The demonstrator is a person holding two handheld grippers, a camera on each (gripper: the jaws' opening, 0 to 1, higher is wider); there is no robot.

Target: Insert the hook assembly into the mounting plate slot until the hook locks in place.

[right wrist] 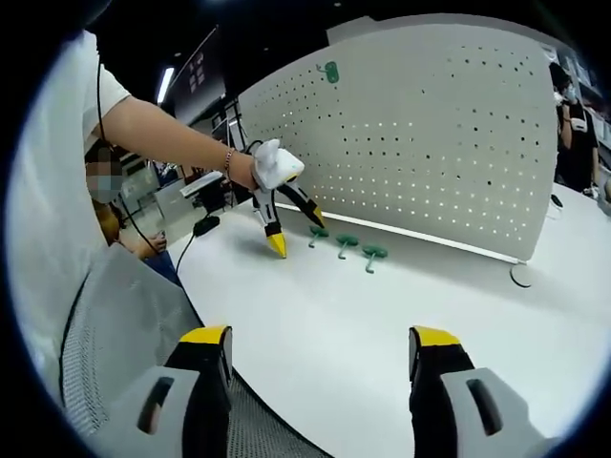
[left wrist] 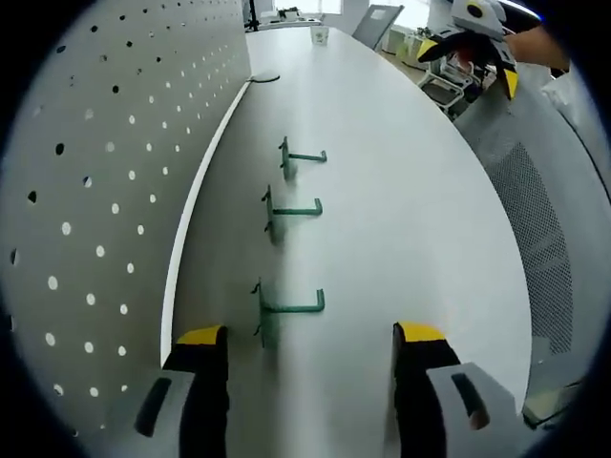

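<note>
Three green hooks [left wrist: 289,212] on white table [left wrist: 401,219] beside one pegboard [left wrist: 105,162], left tool [left wrist: 310,339] and right tool [right wrist: 315,339] both spread apart, empty.

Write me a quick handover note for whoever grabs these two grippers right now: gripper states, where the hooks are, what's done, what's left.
Left gripper: open, empty, low over the white table, lined up on the nearest green hook.
Right gripper: open, empty, held back near the table edge, away from the hooks.
Hooks: three green hooks lie in a row on the table beside the pegboard; the middle hook and the far hook are untouched.
Done: no hook picked up yet. A green piece sits high on the pegboard; I can't tell what it is.
Left: grasp a hook, insert it into the board slot until it locks.
</note>
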